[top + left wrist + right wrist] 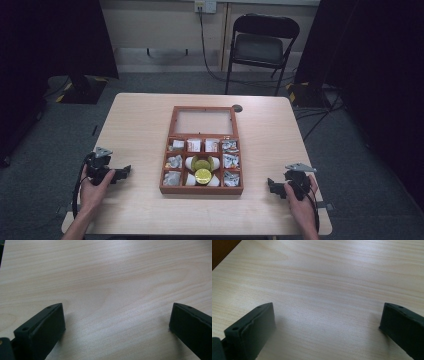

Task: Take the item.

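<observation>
Wooden compartment box (201, 189) sits mid-bench, long axis running away from the person, glass lid (204, 121) open flat at the far end. Light wood bench (135, 125), grey floor, folding chair (261, 45) behind. Compartments hold wrapped packets and yellow-lidded white cups (203, 175). Left hand-held gripper (124, 171) and right hand-held gripper (271, 185) rest either side, both jaws wide, holding nothing.

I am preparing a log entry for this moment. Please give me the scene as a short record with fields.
surface: light wooden table
main object: wooden compartment box, lid open, at table centre
box contents: small packets at left, right and back; white cups with yellow lids in the middle
left hand-held gripper: open, empty, left of box
right hand-held gripper: open, empty, right of box
background: black folding chair
</observation>
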Action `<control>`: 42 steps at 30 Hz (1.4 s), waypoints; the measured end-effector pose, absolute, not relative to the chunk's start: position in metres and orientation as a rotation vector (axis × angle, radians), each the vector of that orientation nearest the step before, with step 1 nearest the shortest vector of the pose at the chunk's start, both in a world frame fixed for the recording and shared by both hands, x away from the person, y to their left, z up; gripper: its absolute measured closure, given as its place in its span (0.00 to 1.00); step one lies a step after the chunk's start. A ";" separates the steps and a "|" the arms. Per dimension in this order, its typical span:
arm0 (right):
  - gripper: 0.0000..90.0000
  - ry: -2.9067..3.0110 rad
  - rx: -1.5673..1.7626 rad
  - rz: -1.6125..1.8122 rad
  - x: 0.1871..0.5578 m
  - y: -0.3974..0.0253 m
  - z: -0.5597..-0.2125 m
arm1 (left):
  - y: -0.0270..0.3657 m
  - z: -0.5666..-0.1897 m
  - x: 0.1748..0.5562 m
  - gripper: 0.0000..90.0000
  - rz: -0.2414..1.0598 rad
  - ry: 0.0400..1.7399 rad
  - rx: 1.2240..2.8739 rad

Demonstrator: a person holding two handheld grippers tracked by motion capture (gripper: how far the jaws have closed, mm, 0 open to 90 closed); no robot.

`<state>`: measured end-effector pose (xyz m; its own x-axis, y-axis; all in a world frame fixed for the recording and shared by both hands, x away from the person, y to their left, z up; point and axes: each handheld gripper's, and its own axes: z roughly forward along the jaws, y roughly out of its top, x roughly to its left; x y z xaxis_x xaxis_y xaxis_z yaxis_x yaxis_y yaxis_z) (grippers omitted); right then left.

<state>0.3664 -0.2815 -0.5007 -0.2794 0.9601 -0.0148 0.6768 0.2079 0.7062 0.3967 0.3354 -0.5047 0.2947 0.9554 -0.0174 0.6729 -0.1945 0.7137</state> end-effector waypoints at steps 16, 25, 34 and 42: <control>0.00 2.033 1.512 0.829 0.367 -0.282 -0.501 | 0.336 -0.500 0.394 0.18 0.606 1.470 1.925; 0.00 2.034 1.513 0.829 0.367 -0.282 -0.501 | 0.337 -0.496 0.391 0.18 0.559 1.447 1.911; 0.00 2.033 1.513 0.829 0.367 -0.282 -0.501 | 0.325 -0.484 0.383 0.19 0.539 1.383 1.900; 0.00 2.033 1.514 0.829 0.367 -0.281 -0.501 | 0.313 -0.476 0.378 0.21 0.525 1.324 1.891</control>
<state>0.3671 -0.2815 -0.5008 -0.2803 0.9598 -0.0150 0.6759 0.2085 0.7069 0.3781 0.3126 -0.4764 0.3796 0.9210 -0.0874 0.6111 -0.1787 0.7712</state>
